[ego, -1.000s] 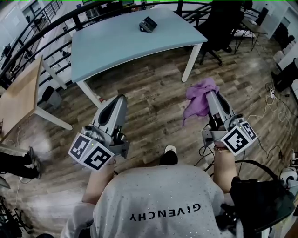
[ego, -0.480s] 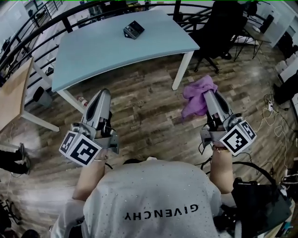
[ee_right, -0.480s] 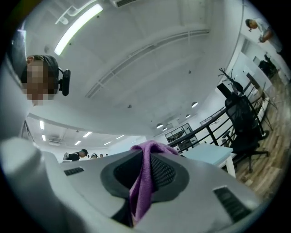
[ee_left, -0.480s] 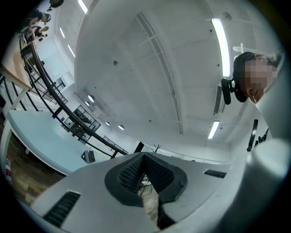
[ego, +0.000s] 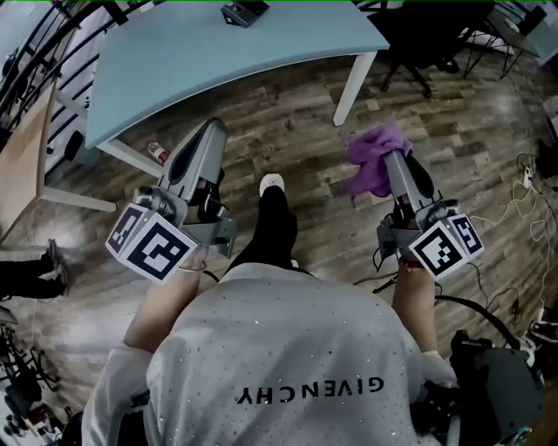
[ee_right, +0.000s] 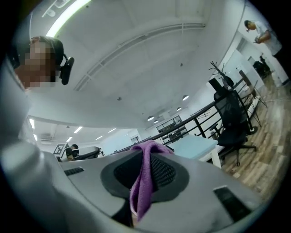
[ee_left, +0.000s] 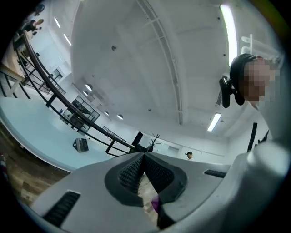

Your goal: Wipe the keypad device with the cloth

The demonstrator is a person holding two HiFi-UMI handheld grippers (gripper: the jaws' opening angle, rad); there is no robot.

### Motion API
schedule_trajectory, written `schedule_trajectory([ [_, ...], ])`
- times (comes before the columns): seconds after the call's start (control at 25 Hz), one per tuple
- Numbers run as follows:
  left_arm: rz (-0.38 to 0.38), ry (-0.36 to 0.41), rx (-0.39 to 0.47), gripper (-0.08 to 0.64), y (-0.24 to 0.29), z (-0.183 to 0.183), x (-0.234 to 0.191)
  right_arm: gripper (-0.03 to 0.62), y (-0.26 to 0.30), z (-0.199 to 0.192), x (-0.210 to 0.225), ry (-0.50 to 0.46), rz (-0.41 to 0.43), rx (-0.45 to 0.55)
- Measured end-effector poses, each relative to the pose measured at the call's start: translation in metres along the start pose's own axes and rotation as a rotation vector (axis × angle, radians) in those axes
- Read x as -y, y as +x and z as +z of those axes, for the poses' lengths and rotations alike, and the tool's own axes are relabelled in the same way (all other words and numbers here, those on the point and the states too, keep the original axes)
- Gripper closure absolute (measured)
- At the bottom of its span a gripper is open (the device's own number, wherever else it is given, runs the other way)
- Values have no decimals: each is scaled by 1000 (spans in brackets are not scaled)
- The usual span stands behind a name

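in right gripper [ego: 394, 162], purple cloth [ego: 373, 158] clamped

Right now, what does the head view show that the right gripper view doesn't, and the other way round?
Only the head view: the keypad device lying on the light blue table, the left gripper, and the person's shoe. Only the right gripper view: the ceiling lights and the jaws shut on the purple cloth, seen up close. Both: the right gripper, the cloth and the table.

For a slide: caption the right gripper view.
Right gripper pinching a soft purple cloth, pale blue table beyond.
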State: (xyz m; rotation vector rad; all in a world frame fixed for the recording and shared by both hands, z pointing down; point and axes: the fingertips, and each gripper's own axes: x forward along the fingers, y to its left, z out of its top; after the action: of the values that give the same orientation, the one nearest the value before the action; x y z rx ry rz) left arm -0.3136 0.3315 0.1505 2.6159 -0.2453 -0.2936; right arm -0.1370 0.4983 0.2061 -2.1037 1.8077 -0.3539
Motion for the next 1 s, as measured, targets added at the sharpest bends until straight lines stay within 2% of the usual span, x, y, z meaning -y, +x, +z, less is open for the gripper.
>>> schedule_trajectory([
  [0.12,-46,13,-37,560,37,-13,-3,543,14,7,22,17,-13,-4],
  [0.36,-66,-1,-60,560,108,-31,-36,543,44,19,68,-41,-27,-27],
  [0.48,-69,-43,-66,560,159,-32,-57,543,76,28,99,-39,-54,-70],
  [0.6,-89,-77,-48,560,213,-28,-73,543,111,44,118,-47,-33,-109],
  [0.8,-75,-99,-24,560,275,-21,-103,543,169,73,135,-94,33,-112],
  [0.88,-75,-83,-63,560,293,-22,-113,543,190,83,145,-118,43,-116],
  [1.0,-119,-38,-202,560,312,-34,-121,543,218,97,159,-133,64,-119],
])
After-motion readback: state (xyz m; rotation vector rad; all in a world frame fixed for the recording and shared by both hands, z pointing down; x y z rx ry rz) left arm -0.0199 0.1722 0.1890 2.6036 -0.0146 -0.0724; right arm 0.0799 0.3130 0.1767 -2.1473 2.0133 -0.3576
